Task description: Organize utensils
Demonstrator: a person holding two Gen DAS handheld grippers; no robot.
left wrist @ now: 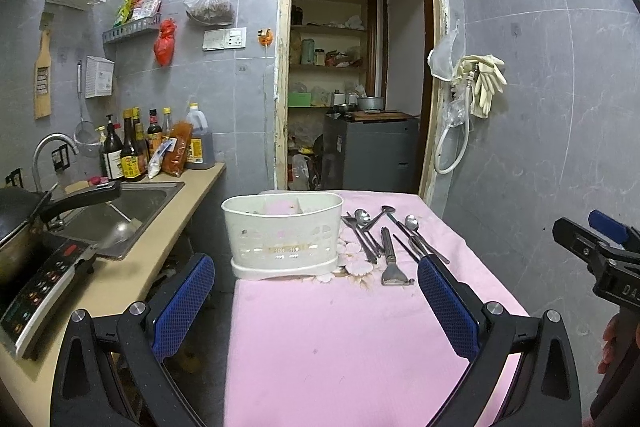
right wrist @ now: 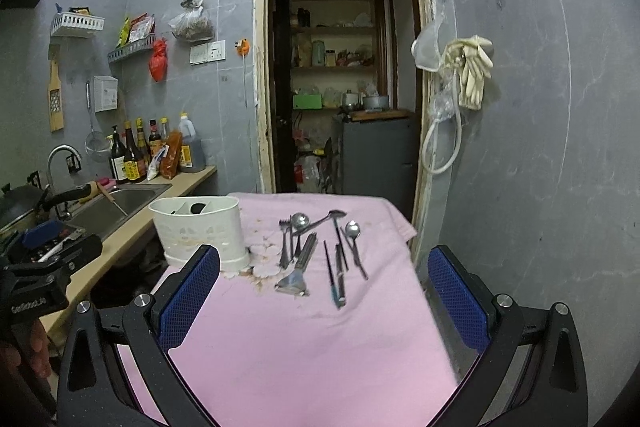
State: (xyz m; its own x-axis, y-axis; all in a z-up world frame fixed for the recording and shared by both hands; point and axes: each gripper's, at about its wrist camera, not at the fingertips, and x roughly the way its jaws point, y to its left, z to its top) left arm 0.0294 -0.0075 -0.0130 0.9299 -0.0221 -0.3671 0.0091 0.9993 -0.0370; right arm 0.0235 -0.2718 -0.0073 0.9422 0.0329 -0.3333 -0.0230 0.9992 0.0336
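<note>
A white slotted utensil holder (left wrist: 282, 233) (right wrist: 200, 229) stands at the far left of the pink-covered table (left wrist: 340, 339) (right wrist: 304, 347). Right of it lie several metal utensils: spoons (left wrist: 362, 215) (right wrist: 352, 229), a fork (right wrist: 284, 239), chopsticks (right wrist: 339, 269), a ladle-like spoon (right wrist: 336, 214) and a peeler (left wrist: 390, 261) (right wrist: 296, 277). My left gripper (left wrist: 316, 279) is open and empty, held above the table's near half. My right gripper (right wrist: 324, 287) is open and empty, in front of the utensils; it also shows in the left wrist view (left wrist: 596, 247).
A counter on the left holds a sink (left wrist: 120, 215) (right wrist: 120, 199), a pan (left wrist: 24, 211), an induction cooker (left wrist: 44, 283) and sauce bottles (left wrist: 136, 147) (right wrist: 136, 151). A doorway (left wrist: 356, 67) (right wrist: 340, 75) opens behind the table. Gloves (left wrist: 484, 79) hang on the right wall.
</note>
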